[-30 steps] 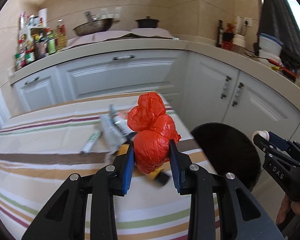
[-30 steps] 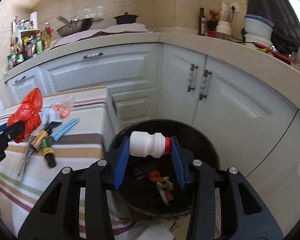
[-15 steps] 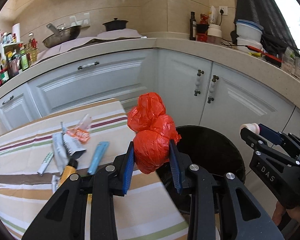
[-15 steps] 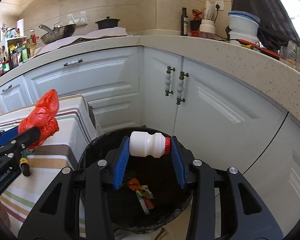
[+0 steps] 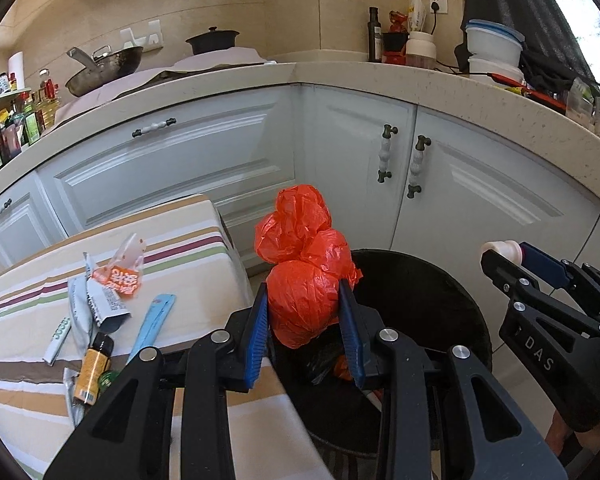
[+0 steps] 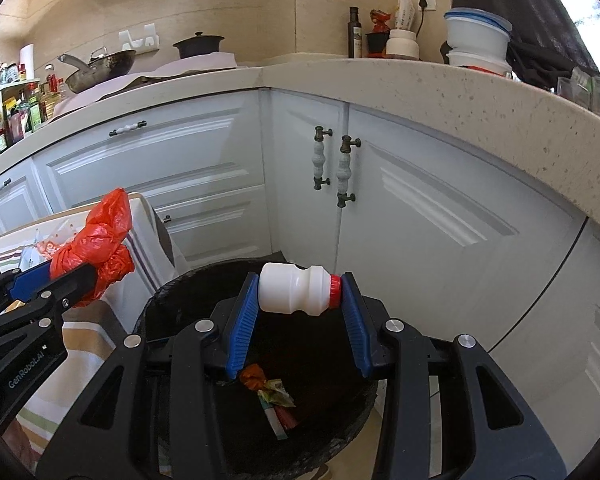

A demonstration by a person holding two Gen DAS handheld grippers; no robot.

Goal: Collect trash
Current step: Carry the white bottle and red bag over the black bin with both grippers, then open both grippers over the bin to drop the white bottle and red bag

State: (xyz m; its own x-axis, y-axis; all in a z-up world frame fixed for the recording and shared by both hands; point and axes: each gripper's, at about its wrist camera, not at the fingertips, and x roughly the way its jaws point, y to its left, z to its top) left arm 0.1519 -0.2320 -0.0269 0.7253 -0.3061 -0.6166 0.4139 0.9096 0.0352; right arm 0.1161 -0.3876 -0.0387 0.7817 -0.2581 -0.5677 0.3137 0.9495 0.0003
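Note:
My left gripper (image 5: 303, 332) is shut on a crumpled red plastic bag (image 5: 304, 268) and holds it over the near left rim of the black trash bin (image 5: 432, 284). My right gripper (image 6: 298, 316) is shut on a small white bottle with a red cap (image 6: 298, 294), held sideways above the bin (image 6: 188, 288), which has some scraps inside. The right gripper shows at the right of the left wrist view (image 5: 516, 256). The left gripper with the bag (image 6: 96, 240) shows at the left of the right wrist view.
A table with a striped cloth (image 5: 196, 264) stands left of the bin. It holds wrappers (image 5: 118, 276), a blue strip (image 5: 152, 324) and a yellow-labelled bottle (image 5: 92, 372). White corner cabinets (image 5: 380, 168) stand close behind the bin, under a cluttered counter.
My left gripper has carried the red bag rightward off the table to over the bin's rim. My right gripper has shifted right and holds the bottle over the bin.

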